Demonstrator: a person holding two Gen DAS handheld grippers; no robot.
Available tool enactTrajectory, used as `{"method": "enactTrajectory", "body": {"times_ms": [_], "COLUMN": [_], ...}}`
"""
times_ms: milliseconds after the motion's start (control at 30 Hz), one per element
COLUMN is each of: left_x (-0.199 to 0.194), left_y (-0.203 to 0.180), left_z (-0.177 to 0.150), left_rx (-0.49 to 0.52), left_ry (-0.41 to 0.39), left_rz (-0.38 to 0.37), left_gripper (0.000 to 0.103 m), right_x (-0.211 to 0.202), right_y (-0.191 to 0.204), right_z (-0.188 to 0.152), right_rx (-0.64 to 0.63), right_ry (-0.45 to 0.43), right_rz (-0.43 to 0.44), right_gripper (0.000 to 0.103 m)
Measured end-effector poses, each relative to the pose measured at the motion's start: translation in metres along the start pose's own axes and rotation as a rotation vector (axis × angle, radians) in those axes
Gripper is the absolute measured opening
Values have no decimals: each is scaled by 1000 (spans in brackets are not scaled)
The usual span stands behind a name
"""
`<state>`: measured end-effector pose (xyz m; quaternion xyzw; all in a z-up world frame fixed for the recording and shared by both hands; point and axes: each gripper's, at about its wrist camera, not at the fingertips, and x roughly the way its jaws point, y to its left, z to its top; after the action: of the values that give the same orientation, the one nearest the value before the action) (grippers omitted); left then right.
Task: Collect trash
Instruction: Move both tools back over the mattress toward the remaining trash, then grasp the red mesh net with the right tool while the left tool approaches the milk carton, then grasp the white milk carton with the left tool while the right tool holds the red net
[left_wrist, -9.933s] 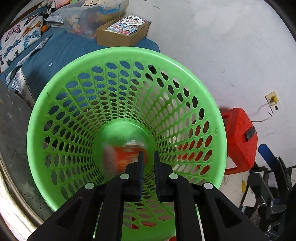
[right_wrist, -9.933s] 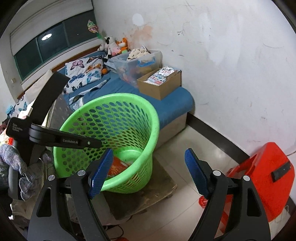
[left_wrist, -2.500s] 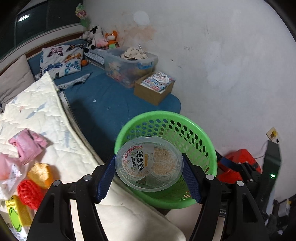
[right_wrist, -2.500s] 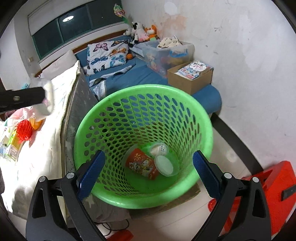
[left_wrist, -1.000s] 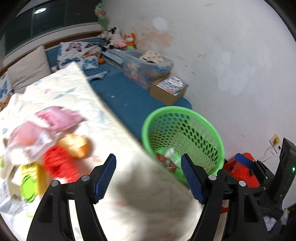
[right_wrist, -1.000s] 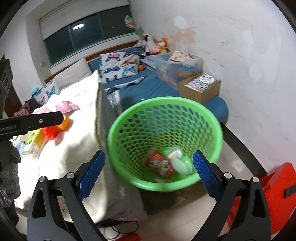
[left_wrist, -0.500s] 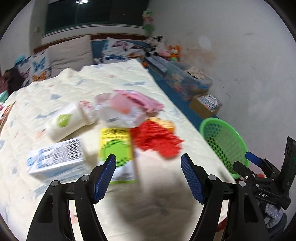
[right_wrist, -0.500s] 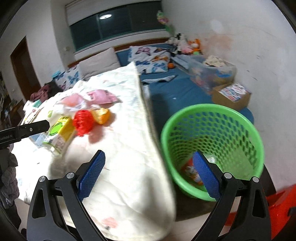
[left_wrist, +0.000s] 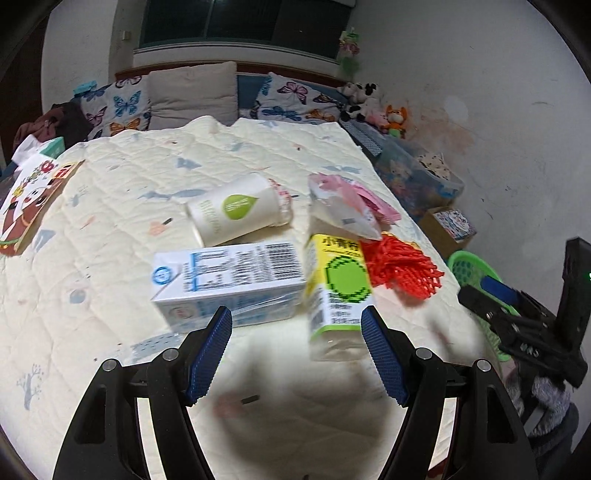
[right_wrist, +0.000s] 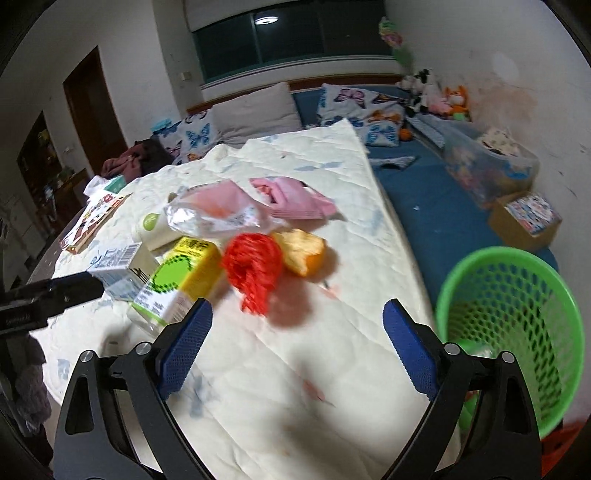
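Trash lies on the cream quilt (left_wrist: 110, 206): a white-blue carton (left_wrist: 229, 280), a yellow-green carton (left_wrist: 338, 284), a white cup (left_wrist: 236, 214) on its side, a red foam net (left_wrist: 402, 269) and pink wrappers (left_wrist: 351, 199). My left gripper (left_wrist: 295, 343) is open and empty, just short of the two cartons. My right gripper (right_wrist: 295, 343) is open and empty over the quilt, with the red net (right_wrist: 255, 269), an orange piece (right_wrist: 303, 251) and the yellow-green carton (right_wrist: 177, 280) ahead. The green basket (right_wrist: 517, 295) stands right of the bed.
A picture book (left_wrist: 26, 206) lies at the quilt's left edge. Pillows (left_wrist: 192, 92) line the headboard. A clear bin (right_wrist: 491, 166) and a cardboard box (right_wrist: 524, 218) sit on the blue mattress by the wall. The right gripper shows in the left view (left_wrist: 517, 314).
The left gripper let a round lidded tub go into the basket, then swung left over the bed to the cartons. The right gripper turned from the basket toward the quilt.
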<state>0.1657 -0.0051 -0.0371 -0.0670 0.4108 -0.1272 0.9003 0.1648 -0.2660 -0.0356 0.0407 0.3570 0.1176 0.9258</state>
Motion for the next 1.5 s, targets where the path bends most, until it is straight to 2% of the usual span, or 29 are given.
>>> {"method": "enactTrajectory", "body": {"times_ms": [267,600,767,833,1067,1133,1300,1500], "left_x": [-9,-11,-7,-6,9,12,17,18], "left_y": [18,25,26,26,23,19,10,0], "left_z": [-1,4,10,13,35,39,38,30], "left_rx": [-37,7,54,54,29,30,49,143], "left_ry": [-20,-18,-3,2,9,9,17,29], "left_rz": [17,24,29,17,-17,-24,-43,-37], "left_gripper": [70,70,70,70,70,70,70,70], "right_x": [30,66,78,81,78,74,63,37], "right_y": [16,24,26,26,29,29,25,18], "right_z": [16,24,22,21,17,16,12,8], "right_rx": [-59,-89,-94,-91,-89,-83,-65,-45], "right_ry": [14,62,90,97,95,93,81,44], "right_rz": [8,12,15,18,42,56,69,85], "right_gripper": [85,77,67,59,45,36,34,34]}}
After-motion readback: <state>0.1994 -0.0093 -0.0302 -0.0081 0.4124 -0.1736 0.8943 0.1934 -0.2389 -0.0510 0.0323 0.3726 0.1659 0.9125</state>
